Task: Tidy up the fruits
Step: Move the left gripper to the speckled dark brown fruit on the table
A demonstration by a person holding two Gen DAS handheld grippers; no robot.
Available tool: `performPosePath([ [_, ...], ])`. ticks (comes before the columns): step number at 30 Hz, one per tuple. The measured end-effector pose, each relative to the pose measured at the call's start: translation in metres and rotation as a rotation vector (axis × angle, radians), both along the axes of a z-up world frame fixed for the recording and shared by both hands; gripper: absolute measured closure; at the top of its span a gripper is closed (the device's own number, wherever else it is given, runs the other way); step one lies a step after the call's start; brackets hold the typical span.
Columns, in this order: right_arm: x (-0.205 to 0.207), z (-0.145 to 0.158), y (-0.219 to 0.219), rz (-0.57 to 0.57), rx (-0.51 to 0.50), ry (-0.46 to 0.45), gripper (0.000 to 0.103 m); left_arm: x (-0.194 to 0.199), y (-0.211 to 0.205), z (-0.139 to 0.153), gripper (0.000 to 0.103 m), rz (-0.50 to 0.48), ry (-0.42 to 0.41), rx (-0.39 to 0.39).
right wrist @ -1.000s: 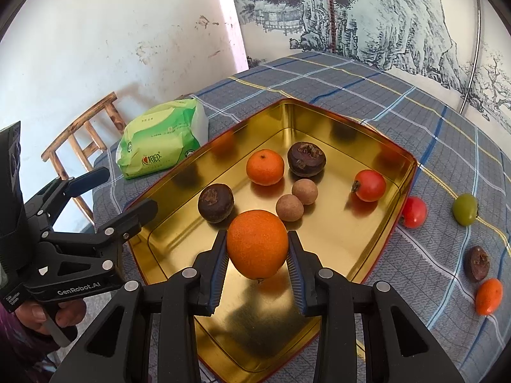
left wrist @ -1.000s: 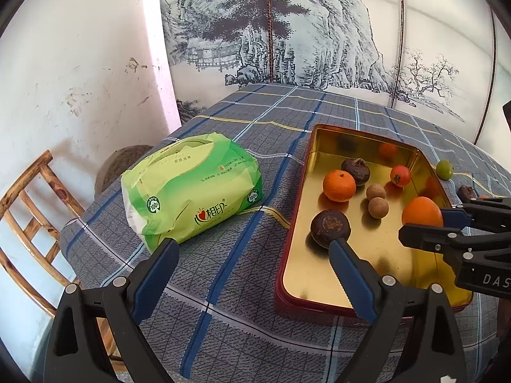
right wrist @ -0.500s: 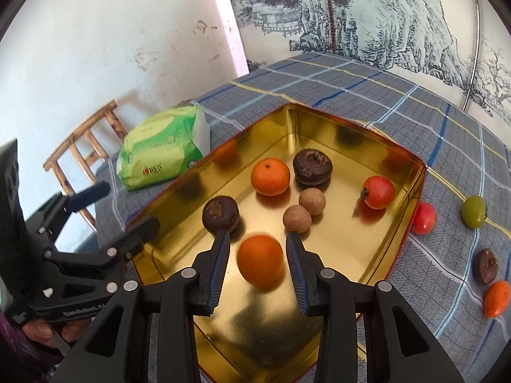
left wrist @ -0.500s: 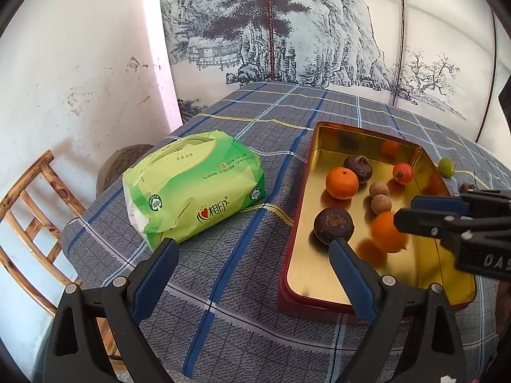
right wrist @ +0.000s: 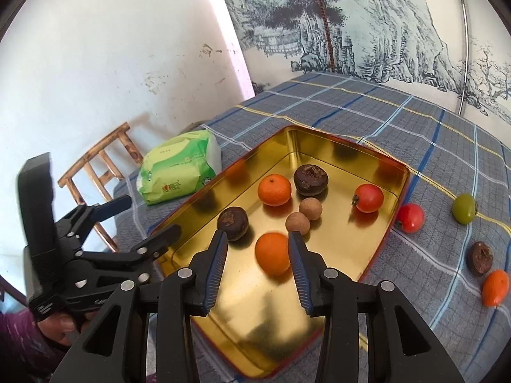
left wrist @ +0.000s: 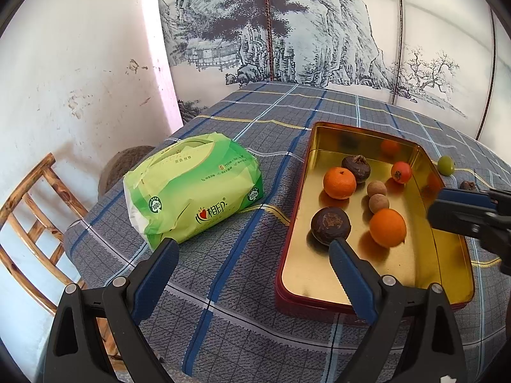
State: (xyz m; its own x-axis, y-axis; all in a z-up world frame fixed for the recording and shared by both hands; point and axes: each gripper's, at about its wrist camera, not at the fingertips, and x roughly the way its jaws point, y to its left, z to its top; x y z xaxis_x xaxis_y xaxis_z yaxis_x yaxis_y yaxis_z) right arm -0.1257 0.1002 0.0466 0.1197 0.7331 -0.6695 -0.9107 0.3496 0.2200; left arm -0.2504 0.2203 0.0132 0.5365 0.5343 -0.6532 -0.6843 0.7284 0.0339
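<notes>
Inside the gold tin tray (right wrist: pixel 325 146) lie seven fruits: two oranges (right wrist: pixel 274 189) (right wrist: pixel 273 253), two dark brown wrinkled fruits (right wrist: pixel 310 175) (right wrist: pixel 232 219), two small tan round longans (right wrist: pixel 310 208) (right wrist: pixel 297 222), and one red tomato (right wrist: pixel 368 198). On the plaid tablecloth (right wrist: pixel 431 134) beside the tray lie four more: one red tomato (right wrist: pixel 411 218), one green fruit (right wrist: pixel 464 207), one dark brown fruit (right wrist: pixel 480 258) and one small orange (right wrist: pixel 495 287). One green tissue pack (right wrist: pixel 179 167) lies there too.
</notes>
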Motion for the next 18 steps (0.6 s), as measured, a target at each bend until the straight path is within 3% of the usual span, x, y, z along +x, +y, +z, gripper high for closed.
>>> performPosePath([
  [10,0.010,0.002,-0.066,-0.092,0.020,-0.021,0.053,0.006,-0.011,0.007,0.009,-0.023,0.021,0.035],
  [18,0.064,-0.015,-0.166,-0.341,-0.017,-0.024,0.050,0.021,-0.030,0.025,0.009,-0.121,0.015,0.073],
])
